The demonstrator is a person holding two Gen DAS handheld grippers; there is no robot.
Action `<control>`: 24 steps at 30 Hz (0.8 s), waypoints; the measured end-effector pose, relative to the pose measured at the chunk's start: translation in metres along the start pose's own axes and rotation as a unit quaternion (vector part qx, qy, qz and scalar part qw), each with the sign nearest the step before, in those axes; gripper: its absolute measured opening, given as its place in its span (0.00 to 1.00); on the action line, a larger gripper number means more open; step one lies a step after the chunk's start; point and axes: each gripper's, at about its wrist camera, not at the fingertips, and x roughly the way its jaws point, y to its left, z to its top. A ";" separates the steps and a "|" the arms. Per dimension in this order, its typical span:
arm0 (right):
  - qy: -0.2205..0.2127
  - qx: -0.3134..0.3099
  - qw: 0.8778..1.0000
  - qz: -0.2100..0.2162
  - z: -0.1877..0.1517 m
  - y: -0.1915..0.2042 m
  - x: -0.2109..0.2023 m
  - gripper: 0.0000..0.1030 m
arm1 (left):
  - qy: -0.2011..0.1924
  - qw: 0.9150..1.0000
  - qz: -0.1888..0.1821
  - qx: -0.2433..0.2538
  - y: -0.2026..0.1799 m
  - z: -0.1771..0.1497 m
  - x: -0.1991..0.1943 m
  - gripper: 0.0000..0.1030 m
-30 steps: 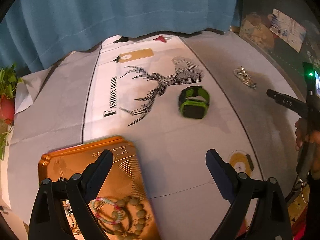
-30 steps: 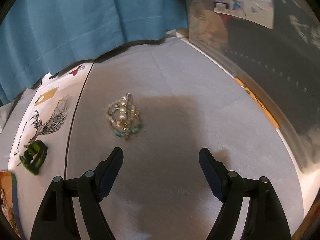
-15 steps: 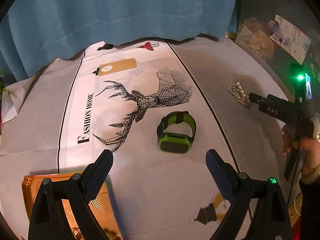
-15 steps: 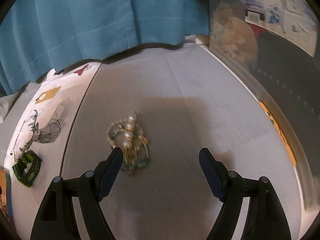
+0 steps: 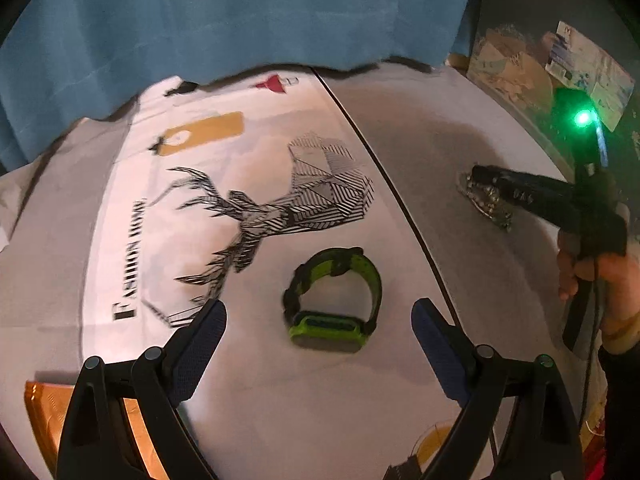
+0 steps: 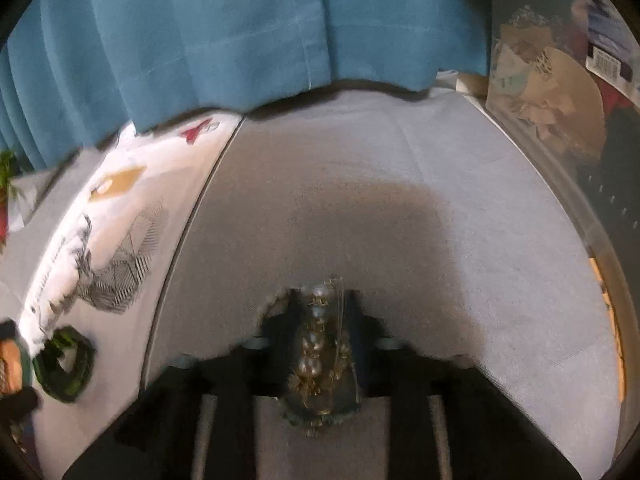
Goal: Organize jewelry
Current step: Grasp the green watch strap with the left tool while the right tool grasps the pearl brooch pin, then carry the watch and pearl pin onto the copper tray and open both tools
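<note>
A green and black watch (image 5: 326,326) lies on the white deer-print cloth (image 5: 280,208). My left gripper (image 5: 318,308) hovers open just in front of it, one finger on each side and apart from it. On the grey cloth to the right lies a tangle of pearl and gold bracelets (image 6: 316,344). My right gripper (image 6: 322,300) is closing its jaws on this tangle, and the pads press it from both sides. The left wrist view shows the right gripper (image 5: 480,174) with its tip down on the bracelets (image 5: 490,208). The watch (image 6: 66,364) is at the right wrist view's left edge.
An orange metal tin (image 5: 44,408) sits at the near left behind my left gripper's finger. A blue curtain (image 5: 240,20) hangs along the table's far edge. Pictures and a dark panel (image 6: 560,100) stand along the right side. A person's hand (image 5: 612,280) holds the right gripper.
My left gripper moved away from the orange tin toward the watch. My right gripper advanced over the bracelets and its jaws came together around them.
</note>
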 end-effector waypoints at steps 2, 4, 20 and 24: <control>-0.005 0.005 1.000 0.003 -0.002 -0.003 -0.003 0.18 | 0.013 1.000 -0.004 0.003 -0.001 0.002 0.010 0.90; -0.010 0.021 1.000 0.018 -0.004 -0.010 -0.010 0.18 | 0.022 1.000 -0.002 0.005 -0.002 0.003 0.019 0.90; 0.011 0.034 0.995 -0.091 -0.042 -0.055 -0.036 0.18 | 0.013 0.999 0.003 -0.030 0.012 0.010 0.036 0.43; 0.003 0.044 0.995 -0.088 -0.047 -0.052 -0.051 0.18 | 0.001 0.999 -0.007 -0.036 0.018 0.005 0.019 0.41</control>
